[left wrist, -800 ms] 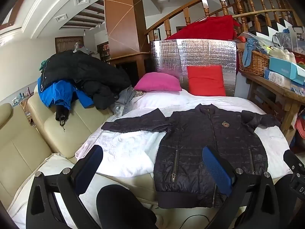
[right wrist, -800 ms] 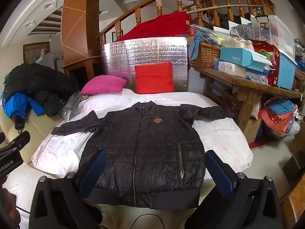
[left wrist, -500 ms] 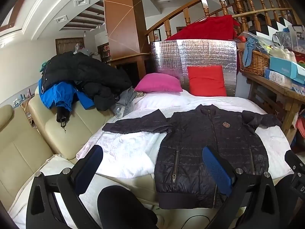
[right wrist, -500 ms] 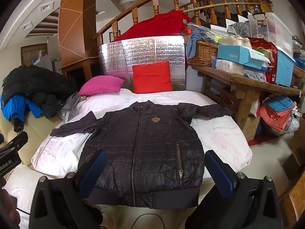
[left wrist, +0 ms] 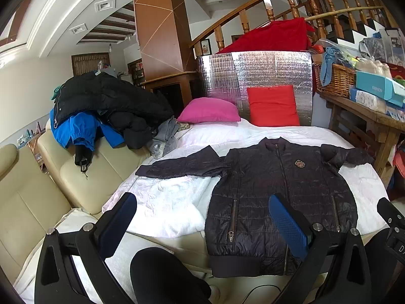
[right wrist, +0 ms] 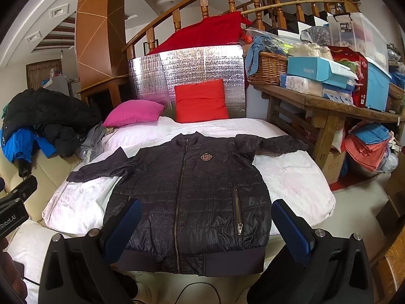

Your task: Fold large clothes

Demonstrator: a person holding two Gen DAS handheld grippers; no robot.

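A dark quilted jacket (left wrist: 278, 192) (right wrist: 192, 197) lies flat and zipped, front up, on the white bedspread (left wrist: 172, 202) (right wrist: 291, 179). Both sleeves are spread out to the sides and its hem faces me. My left gripper (left wrist: 202, 217) hovers open near the front edge, over the jacket's left side and the bare sheet, touching nothing. My right gripper (right wrist: 206, 223) hangs open above the jacket's hem, its blue pads (right wrist: 291, 225) wide apart with nothing between them.
A cream sofa (left wrist: 38, 185) with a heap of black and blue coats (left wrist: 101, 111) stands at the left. Pink (right wrist: 131, 112) and red (right wrist: 201, 101) cushions rest at the bed's far end. A cluttered wooden table (right wrist: 329, 103) lines the right side. A dark knee (left wrist: 164, 276) shows below.
Both views have drifted slightly, so the jacket sits a little lower and nearer in frame. Both grippers stay open and the jacket has not moved.
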